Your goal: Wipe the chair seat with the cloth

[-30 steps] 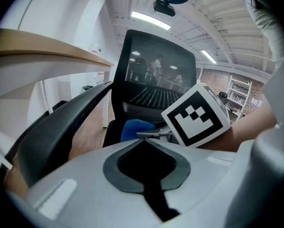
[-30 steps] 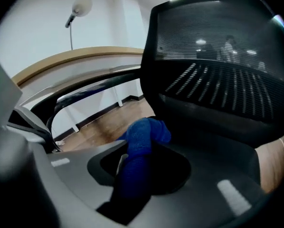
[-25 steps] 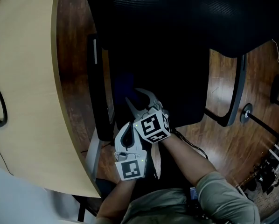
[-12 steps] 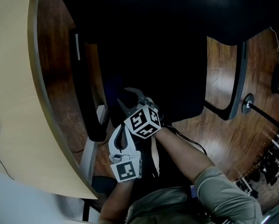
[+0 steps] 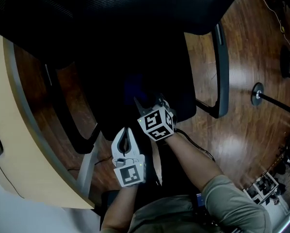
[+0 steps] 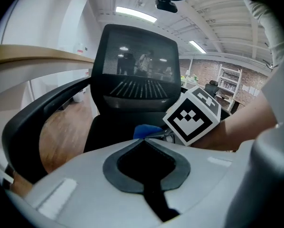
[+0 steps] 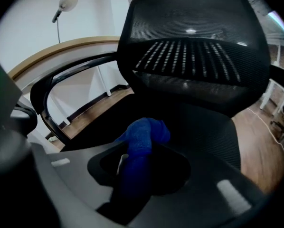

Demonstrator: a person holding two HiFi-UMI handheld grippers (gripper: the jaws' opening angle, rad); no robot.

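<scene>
R gripper (image 5: 150,103) slid across chair seat (image 5: 176,76) w/ cloth (image 7: 143,139) clamped.

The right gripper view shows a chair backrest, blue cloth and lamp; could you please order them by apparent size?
Largest: chair backrest.
Then: blue cloth, though nearness to the camera inflates it.
Smallest: lamp.

Left gripper (image 6: 145,139) fingers together; blue cloth (image 6: 149,131) over chair seat (image 6: 116,127) ahead
</scene>
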